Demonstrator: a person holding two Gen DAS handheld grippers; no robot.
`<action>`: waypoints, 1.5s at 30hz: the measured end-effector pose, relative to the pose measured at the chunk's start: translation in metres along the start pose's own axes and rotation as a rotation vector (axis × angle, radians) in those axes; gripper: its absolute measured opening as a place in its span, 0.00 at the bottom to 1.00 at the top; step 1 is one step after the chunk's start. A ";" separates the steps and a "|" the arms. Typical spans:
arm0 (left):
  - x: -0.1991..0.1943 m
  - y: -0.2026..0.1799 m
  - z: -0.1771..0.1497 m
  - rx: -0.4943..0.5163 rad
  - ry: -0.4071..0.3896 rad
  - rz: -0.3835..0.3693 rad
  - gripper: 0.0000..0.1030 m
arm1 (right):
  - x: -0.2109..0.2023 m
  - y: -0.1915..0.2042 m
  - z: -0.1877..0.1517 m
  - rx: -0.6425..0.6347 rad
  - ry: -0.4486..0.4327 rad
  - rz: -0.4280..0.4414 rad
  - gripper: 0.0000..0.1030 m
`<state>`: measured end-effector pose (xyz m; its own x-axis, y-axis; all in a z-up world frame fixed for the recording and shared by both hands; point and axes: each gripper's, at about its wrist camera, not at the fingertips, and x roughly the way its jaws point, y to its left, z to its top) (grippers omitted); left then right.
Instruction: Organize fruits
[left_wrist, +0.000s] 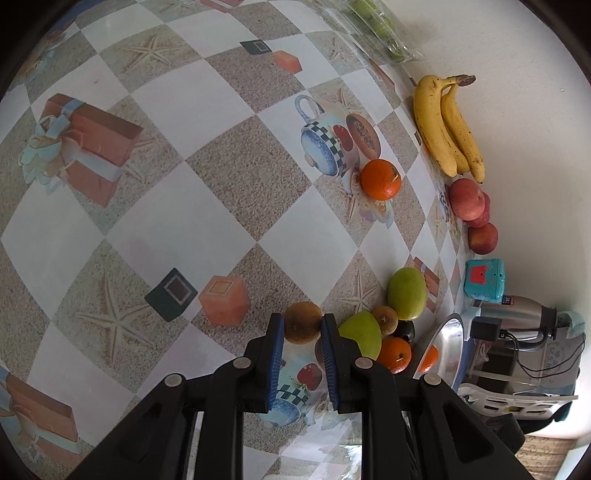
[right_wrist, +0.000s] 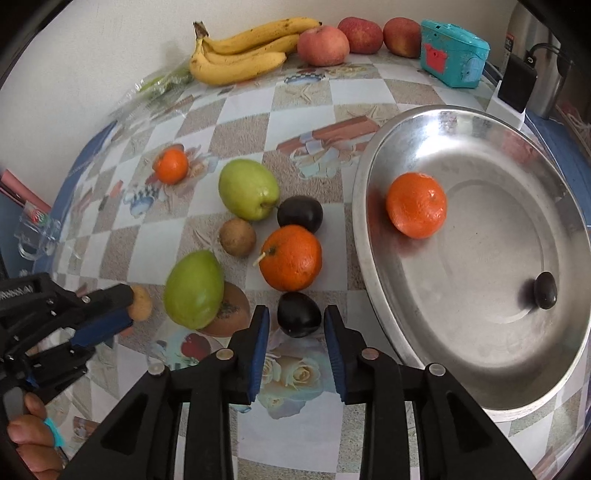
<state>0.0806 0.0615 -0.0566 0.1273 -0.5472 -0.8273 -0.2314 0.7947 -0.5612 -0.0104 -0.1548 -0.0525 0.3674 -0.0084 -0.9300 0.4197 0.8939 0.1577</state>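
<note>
My left gripper (left_wrist: 302, 325) has its pads against both sides of a brown kiwi (left_wrist: 303, 322) on the table; it also shows in the right wrist view (right_wrist: 127, 308), with the kiwi (right_wrist: 141, 303) at its tips. My right gripper (right_wrist: 296, 320) is open around a dark plum (right_wrist: 298, 314) that rests on the table, with gaps at both sides. A steel bowl (right_wrist: 480, 350) to its right holds an orange (right_wrist: 416, 205) and a small dark plum (right_wrist: 546, 290). Loose fruit lies between: two green mangoes (right_wrist: 194, 290) (right_wrist: 248, 189), an orange (right_wrist: 290, 257), another kiwi (right_wrist: 237, 236), another plum (right_wrist: 300, 214).
Bananas (right_wrist: 243, 48), red apples (right_wrist: 323, 45) and a teal box (right_wrist: 452, 51) line the wall at the back. A small orange (right_wrist: 171, 165) sits apart at the left. A clear glass mug (right_wrist: 37, 236) stands at the left table edge. A steel flask (left_wrist: 517, 323) stands beyond the bowl.
</note>
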 end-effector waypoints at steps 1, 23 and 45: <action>0.000 0.000 0.000 0.000 0.000 0.001 0.21 | 0.000 0.000 0.000 -0.004 -0.004 -0.002 0.30; -0.009 0.003 0.003 -0.025 -0.033 0.010 0.21 | -0.016 0.004 0.002 -0.014 -0.050 0.028 0.23; -0.018 -0.032 -0.008 0.097 -0.078 0.007 0.21 | -0.061 -0.049 0.012 0.139 -0.157 0.020 0.23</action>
<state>0.0784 0.0437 -0.0235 0.2016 -0.5227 -0.8283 -0.1382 0.8220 -0.5524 -0.0437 -0.2034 0.0000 0.4971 -0.0702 -0.8649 0.5170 0.8245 0.2302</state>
